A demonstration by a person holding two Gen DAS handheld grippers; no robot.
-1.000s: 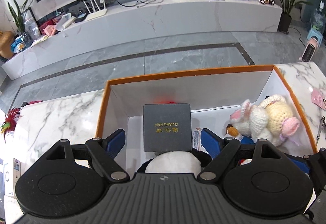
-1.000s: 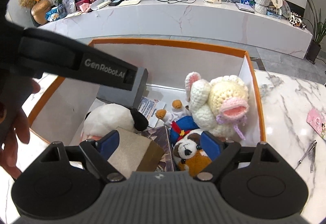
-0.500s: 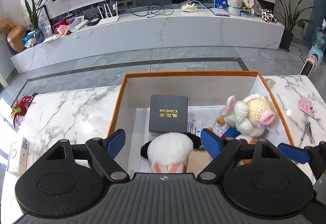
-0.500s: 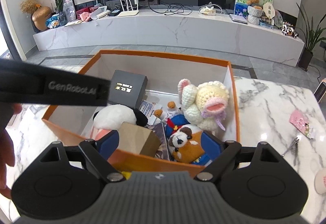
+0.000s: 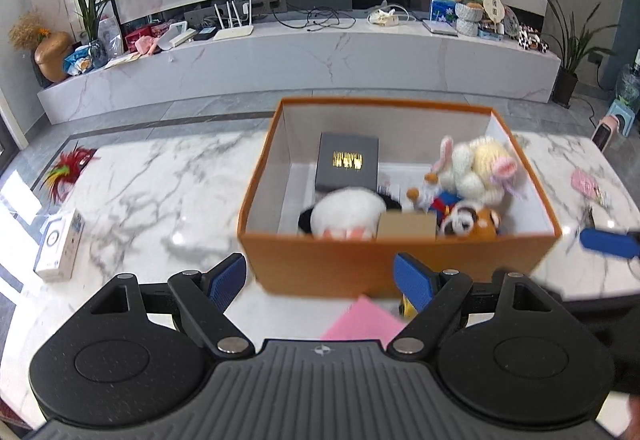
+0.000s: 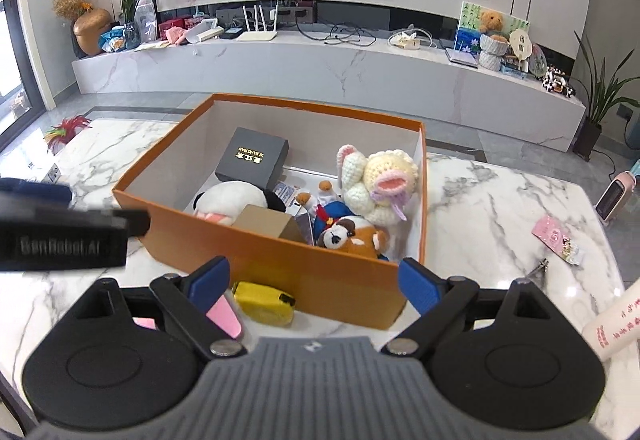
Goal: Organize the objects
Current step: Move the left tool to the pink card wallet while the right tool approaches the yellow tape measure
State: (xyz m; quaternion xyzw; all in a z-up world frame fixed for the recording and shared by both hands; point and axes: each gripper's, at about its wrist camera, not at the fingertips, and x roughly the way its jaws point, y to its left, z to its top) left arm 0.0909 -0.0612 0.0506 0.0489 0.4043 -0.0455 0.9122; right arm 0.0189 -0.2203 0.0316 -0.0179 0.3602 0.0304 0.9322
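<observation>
An orange box (image 5: 360,260) (image 6: 280,272) stands on the marble table (image 5: 152,191). In it lie a dark grey gift box (image 5: 347,165) (image 6: 252,162), a white and black plush (image 5: 346,217) (image 6: 232,197), a brown carton (image 5: 406,226) (image 6: 266,222), a cream crochet doll (image 5: 478,167) (image 6: 380,179) and a brown and white plush dog (image 5: 470,224) (image 6: 354,236). My left gripper (image 5: 320,278) is open and empty, in front of the box. My right gripper (image 6: 314,280) is open and empty, at the box's near wall.
A yellow tape measure (image 6: 264,302) and a pink card (image 5: 362,322) (image 6: 224,316) lie in front of the box. A small white box (image 5: 60,244) and a red feather toy (image 5: 70,167) lie left. A pink packet (image 6: 556,238), a metal tool (image 6: 538,266) and a white bottle (image 6: 612,324) lie right.
Both grippers have pulled back and up out of the box, toward the table's near side. The dark grey gift box stays in the box. Both grippers stay open.
</observation>
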